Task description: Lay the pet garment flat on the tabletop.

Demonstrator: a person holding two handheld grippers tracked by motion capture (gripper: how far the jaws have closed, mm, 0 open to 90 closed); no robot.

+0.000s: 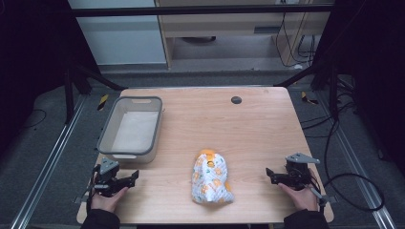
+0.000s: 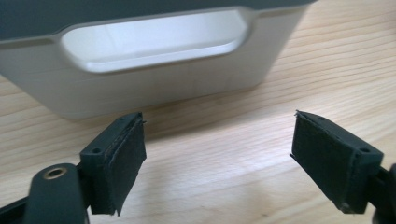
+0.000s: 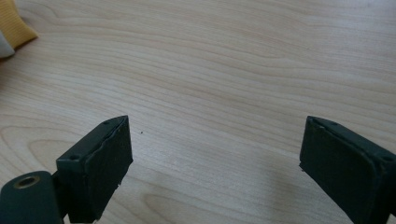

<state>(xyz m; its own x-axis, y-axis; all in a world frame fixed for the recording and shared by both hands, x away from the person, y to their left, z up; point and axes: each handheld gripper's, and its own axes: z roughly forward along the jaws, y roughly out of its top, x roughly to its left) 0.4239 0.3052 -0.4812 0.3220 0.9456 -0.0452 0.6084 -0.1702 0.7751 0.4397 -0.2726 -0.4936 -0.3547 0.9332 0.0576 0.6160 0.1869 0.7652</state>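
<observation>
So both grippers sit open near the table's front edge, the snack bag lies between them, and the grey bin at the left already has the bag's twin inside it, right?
Not quite. The high view shows the grey bin holding nothing. The rest stands: the left gripper and right gripper are open, and the snack bag lies between them on the table.

The high view looks forward and down over the whole wooden table [image 1: 258, 124]. The left gripper view sits low, facing the grey bin [image 2: 154, 70] close ahead. The right gripper view skims bare tabletop, catching the orange bag [image 3: 14, 28] at its corner
</observation>
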